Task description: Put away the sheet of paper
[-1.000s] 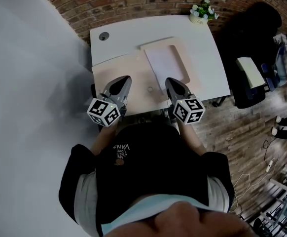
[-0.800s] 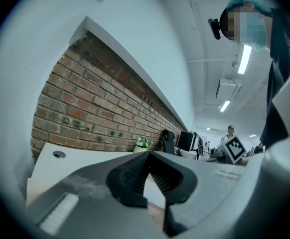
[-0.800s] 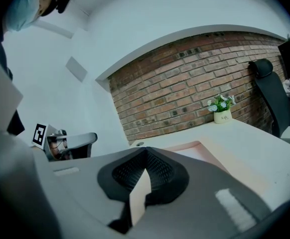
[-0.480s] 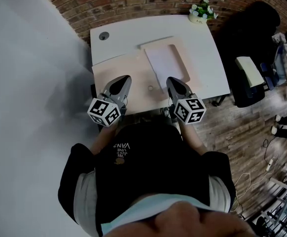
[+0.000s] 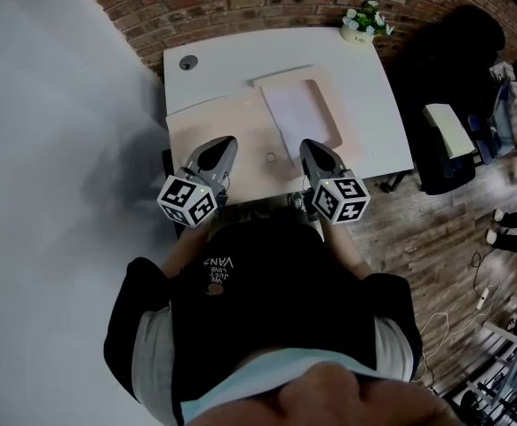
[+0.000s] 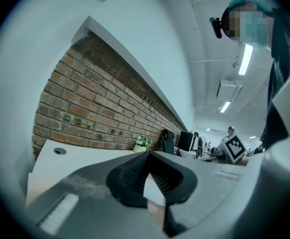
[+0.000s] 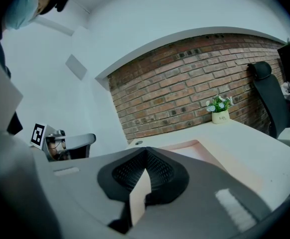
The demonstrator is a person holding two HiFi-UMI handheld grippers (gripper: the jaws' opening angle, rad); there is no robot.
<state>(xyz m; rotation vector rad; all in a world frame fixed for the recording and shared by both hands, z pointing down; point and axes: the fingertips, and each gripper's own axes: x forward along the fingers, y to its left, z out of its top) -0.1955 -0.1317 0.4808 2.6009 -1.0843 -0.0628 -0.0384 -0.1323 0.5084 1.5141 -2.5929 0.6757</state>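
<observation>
Small potted plant (image 5: 365, 19) on far corner of white desk (image 5: 378, 105), brick wall (image 5: 241, 3) behind, black chair (image 5: 458, 43) alongside.

Grey-bodied, my left hand-held gripper (image 5: 222, 142) and right hand-held gripper (image 5: 310, 146) have black ribbed pads (image 6: 130, 178); each bears a white cube (image 5: 187, 201) of black square markers. I wear a black top (image 5: 267, 282) with white chest lettering.

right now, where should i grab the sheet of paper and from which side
Probably its near short edge, just ahead of the right gripper. The sheet of paper lies flat on the desk, so come in low from the person's side, jaws opened first, and pinch that edge.
</observation>
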